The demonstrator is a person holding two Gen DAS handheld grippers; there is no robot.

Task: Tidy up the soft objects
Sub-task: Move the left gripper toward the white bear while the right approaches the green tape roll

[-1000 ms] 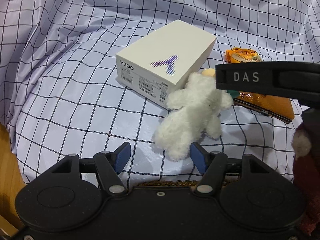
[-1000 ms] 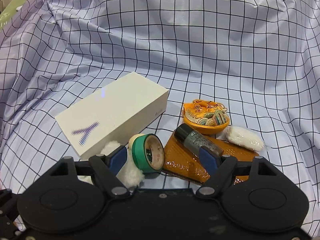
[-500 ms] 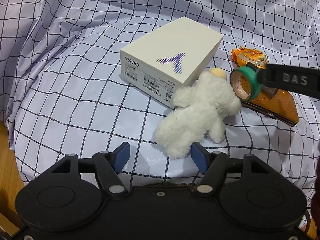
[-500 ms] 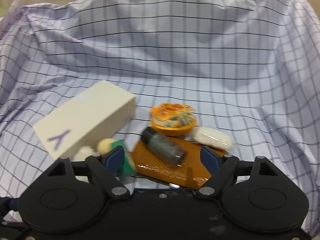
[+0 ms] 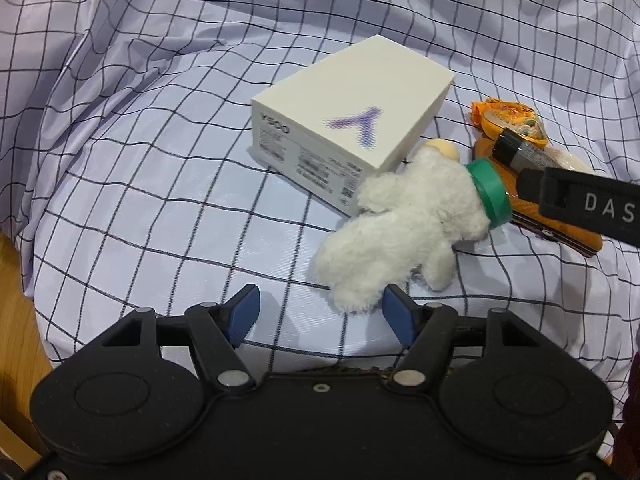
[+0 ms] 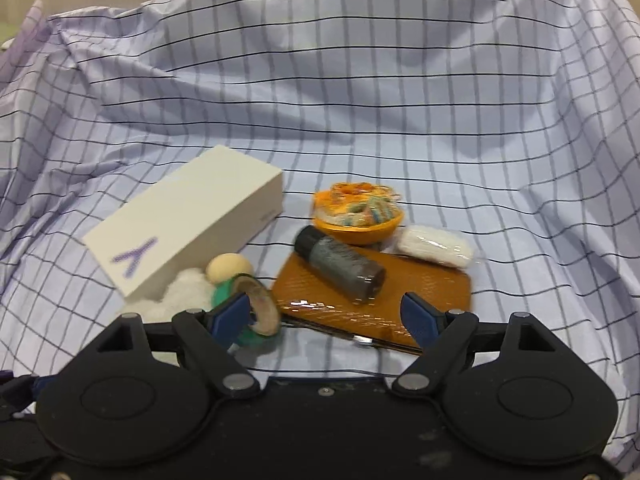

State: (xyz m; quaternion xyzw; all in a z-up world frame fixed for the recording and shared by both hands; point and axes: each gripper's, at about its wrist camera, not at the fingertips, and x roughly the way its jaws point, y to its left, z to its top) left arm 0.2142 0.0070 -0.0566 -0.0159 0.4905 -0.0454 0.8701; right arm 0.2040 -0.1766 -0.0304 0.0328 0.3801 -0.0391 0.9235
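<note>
A white plush toy [image 5: 400, 236] lies on the checked cloth against a white box [image 5: 352, 120]. Its lower end sits just ahead of my left gripper [image 5: 320, 312], which is open and not pressing on it. A green tape roll [image 5: 490, 196] leans on the plush's far side. In the right wrist view that tape roll [image 6: 256, 308] stands beside the left finger of my right gripper [image 6: 326, 316], whose jaws are open and hold nothing. Only a bit of the plush [image 6: 184, 288] shows there, under a cream ball [image 6: 228, 266]. The right gripper's finger [image 5: 580, 204] reaches in from the right.
An orange pouch [image 6: 376, 292] carries a dark bottle [image 6: 340, 264]. Behind it are an orange bowl of coloured bands [image 6: 358, 212] and a white wrapped packet [image 6: 434, 246]. The checked cloth [image 6: 360, 100] rises in folds all around. Wood [image 5: 16, 320] shows at the left edge.
The right gripper has drawn back to the right and widened a little, uncovering the tape roll, which now leans on the plush. The left gripper has stayed put.
</note>
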